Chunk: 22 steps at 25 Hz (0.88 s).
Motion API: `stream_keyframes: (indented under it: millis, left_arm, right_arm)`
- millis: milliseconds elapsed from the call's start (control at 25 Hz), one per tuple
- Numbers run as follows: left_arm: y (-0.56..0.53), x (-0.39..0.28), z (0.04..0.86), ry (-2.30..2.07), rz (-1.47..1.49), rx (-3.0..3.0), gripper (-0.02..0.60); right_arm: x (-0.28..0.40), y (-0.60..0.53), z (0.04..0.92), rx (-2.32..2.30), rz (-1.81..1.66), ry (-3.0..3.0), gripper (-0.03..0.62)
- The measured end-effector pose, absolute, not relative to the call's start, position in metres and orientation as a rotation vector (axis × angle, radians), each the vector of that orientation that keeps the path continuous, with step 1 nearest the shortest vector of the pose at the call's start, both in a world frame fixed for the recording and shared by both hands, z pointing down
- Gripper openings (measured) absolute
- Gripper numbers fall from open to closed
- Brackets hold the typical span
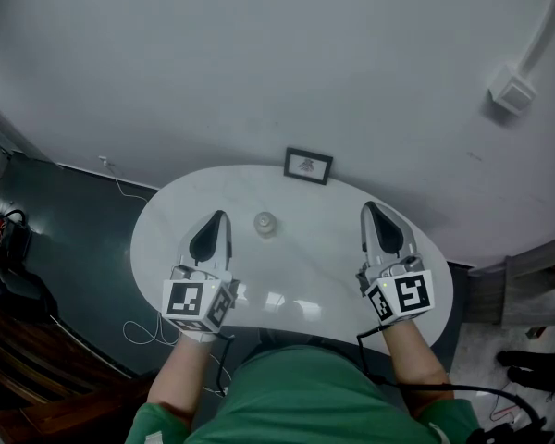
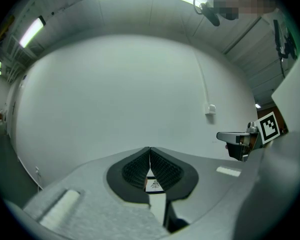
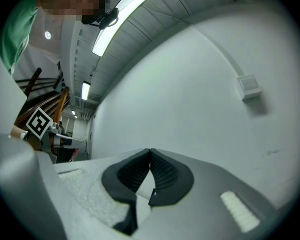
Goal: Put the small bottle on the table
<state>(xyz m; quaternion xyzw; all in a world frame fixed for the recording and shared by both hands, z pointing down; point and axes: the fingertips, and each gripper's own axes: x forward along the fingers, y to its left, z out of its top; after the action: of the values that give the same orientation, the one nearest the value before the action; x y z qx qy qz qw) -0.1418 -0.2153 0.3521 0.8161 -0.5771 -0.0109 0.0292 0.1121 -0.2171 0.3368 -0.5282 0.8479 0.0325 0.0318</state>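
Note:
A small clear bottle point(image 1: 265, 223) stands upright on the white oval table point(image 1: 324, 248), near its middle. My left gripper point(image 1: 220, 218) rests over the table to the left of the bottle, shut with nothing between its jaws. My right gripper point(image 1: 369, 210) sits further to the right of the bottle, also shut and empty. In the left gripper view the jaw tips point(image 2: 150, 150) meet, and the right gripper point(image 2: 235, 139) shows at the right edge. In the right gripper view the tips point(image 3: 150, 151) touch as well. The bottle is not seen in either gripper view.
A small framed picture point(image 1: 307, 166) stands at the table's far edge against the white wall; it shows through the left jaws as the picture point(image 2: 153, 185). A wall box point(image 1: 511, 91) with conduit sits upper right. Cables point(image 1: 143, 331) lie on the dark floor to the left.

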Motion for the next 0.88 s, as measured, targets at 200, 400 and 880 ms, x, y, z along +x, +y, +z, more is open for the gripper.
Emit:
stream_keyframes:
  millis: [200,400,880]
  left_arm:
    - [-0.2124,-0.1426,0.3542,-1.787,-0.032,2.507,0.011]
    - [-0.2109,-0.1450,0.3581,-1.792,-0.024,2.501,0.011]
    - [-0.2167,-0.1473,0.3624,-1.799,-0.026,2.499,0.011]
  right_arm:
    - [0.1117,-0.2152,0.3386,-1.632,0.101,2.621,0.003]
    - [0.1117,-0.2137,0.3397,-1.634,0.097,2.619,0.003]
    - [0.1135,-0.2141,0.3456,-1.649,0.080,2.619,0.003]
